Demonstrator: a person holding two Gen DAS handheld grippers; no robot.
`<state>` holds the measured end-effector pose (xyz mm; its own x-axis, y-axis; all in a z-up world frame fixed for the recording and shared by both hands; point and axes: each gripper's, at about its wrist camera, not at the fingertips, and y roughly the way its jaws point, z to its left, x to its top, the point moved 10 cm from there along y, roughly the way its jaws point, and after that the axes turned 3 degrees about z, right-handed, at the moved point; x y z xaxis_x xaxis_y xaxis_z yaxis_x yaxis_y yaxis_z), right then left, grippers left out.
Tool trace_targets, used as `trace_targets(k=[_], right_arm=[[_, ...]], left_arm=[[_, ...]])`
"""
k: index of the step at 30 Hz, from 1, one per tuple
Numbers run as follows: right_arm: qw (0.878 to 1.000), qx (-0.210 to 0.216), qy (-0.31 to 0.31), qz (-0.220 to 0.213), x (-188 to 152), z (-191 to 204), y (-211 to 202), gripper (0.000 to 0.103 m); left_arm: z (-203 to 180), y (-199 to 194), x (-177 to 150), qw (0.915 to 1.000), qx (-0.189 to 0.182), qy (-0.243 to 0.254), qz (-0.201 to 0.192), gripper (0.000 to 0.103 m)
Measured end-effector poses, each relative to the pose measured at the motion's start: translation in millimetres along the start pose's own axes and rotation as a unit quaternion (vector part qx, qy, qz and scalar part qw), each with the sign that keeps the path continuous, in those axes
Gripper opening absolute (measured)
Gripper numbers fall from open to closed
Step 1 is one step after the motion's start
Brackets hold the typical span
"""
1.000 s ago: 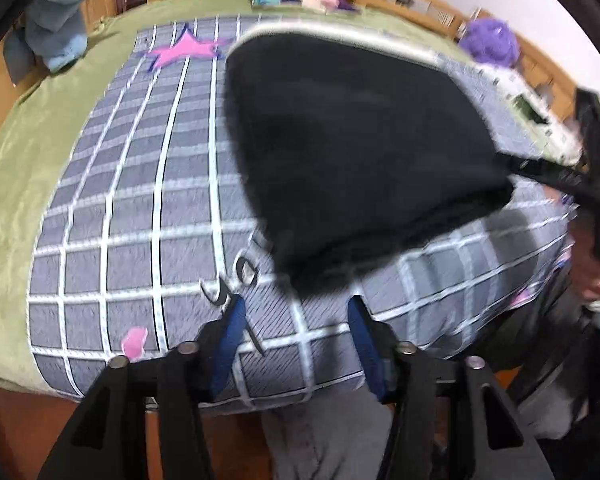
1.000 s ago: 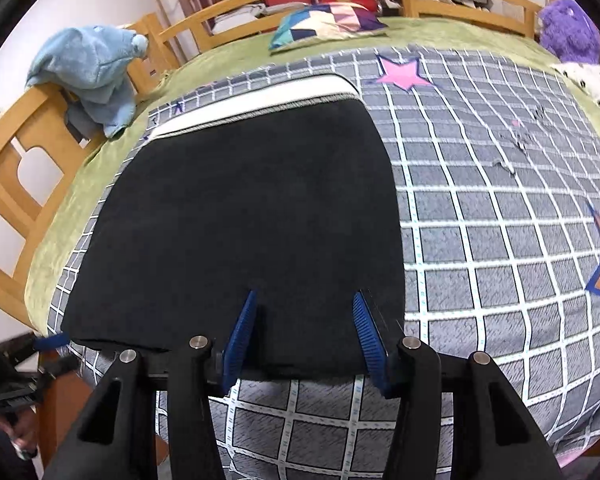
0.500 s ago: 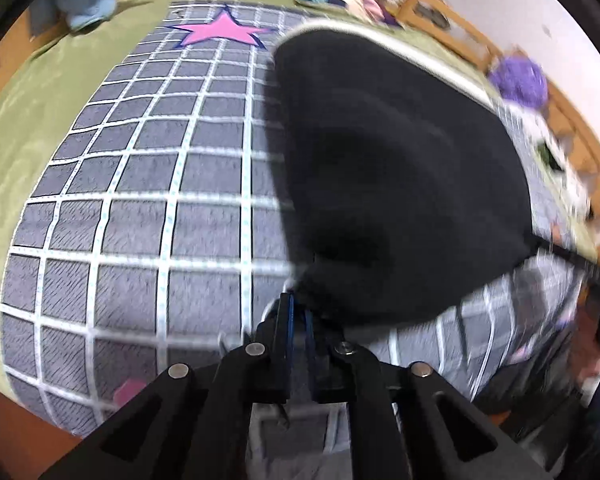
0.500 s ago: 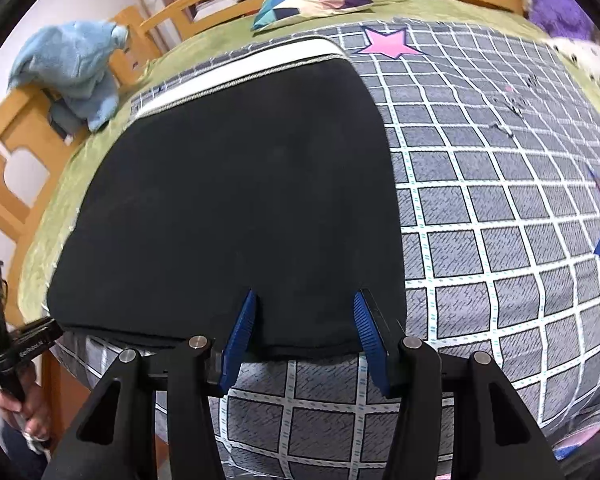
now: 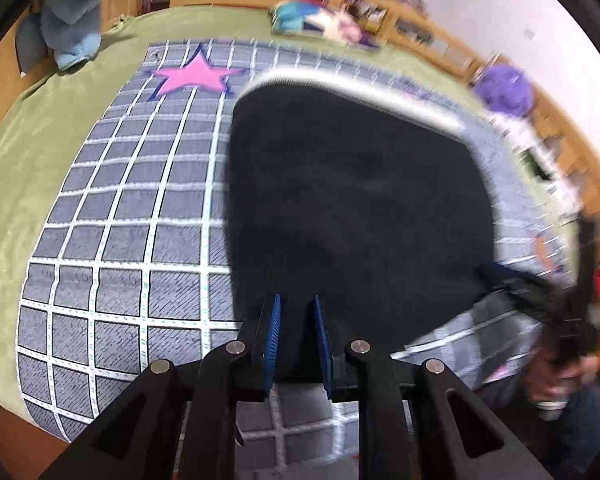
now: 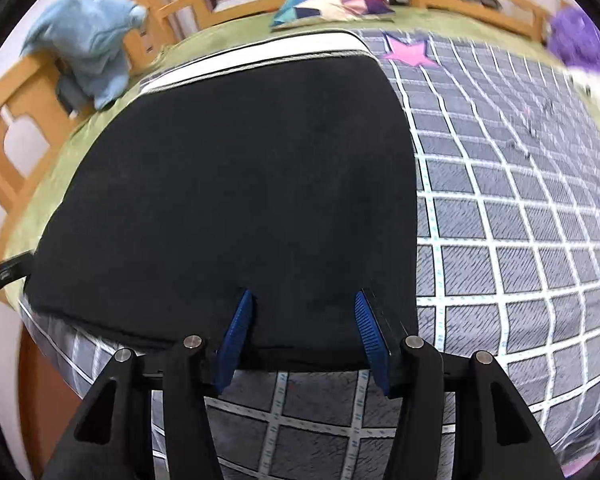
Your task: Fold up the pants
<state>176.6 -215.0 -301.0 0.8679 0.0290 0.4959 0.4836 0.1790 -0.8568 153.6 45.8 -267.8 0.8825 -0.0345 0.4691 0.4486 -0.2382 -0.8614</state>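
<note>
Black folded pants (image 5: 352, 184) (image 6: 240, 180) lie flat on a grey checked blanket (image 5: 132, 208) (image 6: 520, 208), their white waistband (image 5: 360, 92) (image 6: 260, 54) at the far end. My left gripper (image 5: 296, 300) hovers at the near left part of the hem. Its jaws are opening, a narrow gap apart, with the cloth edge lying in the gap and not pinched. My right gripper (image 6: 303, 296) stands open, its blue pads straddling the near right corner of the hem. Blurred, it also shows at the right of the left wrist view, the right gripper (image 5: 540, 300).
The blanket lies on a green bedspread (image 5: 16, 160) inside a wooden bed rail (image 6: 4, 120). A blue plush (image 6: 88, 44) hangs on the rail at the left. A patchwork pillow (image 6: 332, 2) and a purple plush (image 6: 576, 40) sit at the far side. A person's hand (image 5: 556, 380) shows low right.
My left gripper shut at the pants' near left corner, then shifted along the hem and parted its jaws a little. The left edge now lies straighter. The right gripper sank slightly, still open.
</note>
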Motion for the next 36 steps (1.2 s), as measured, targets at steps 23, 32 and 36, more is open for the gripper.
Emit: trace_targets(k=[23, 32, 36], right_arm=[[0.996, 0.034, 0.002, -0.087, 163, -12, 46, 0.054], [0.999, -0.008, -0.005, -0.053, 91, -10, 6, 0.055], [0.999, 0.006, 0.024, -0.024, 35, -14, -16, 0.057]], left_arm=[[-12, 56, 150, 0.9958, 0.077, 0.009, -0.049, 0.042], [-8, 33, 72, 0.9980, 0.057, -0.024, 0.004, 0.047], [-13, 5, 12, 0.9987, 0.049, -0.016, 0.001, 0.058]])
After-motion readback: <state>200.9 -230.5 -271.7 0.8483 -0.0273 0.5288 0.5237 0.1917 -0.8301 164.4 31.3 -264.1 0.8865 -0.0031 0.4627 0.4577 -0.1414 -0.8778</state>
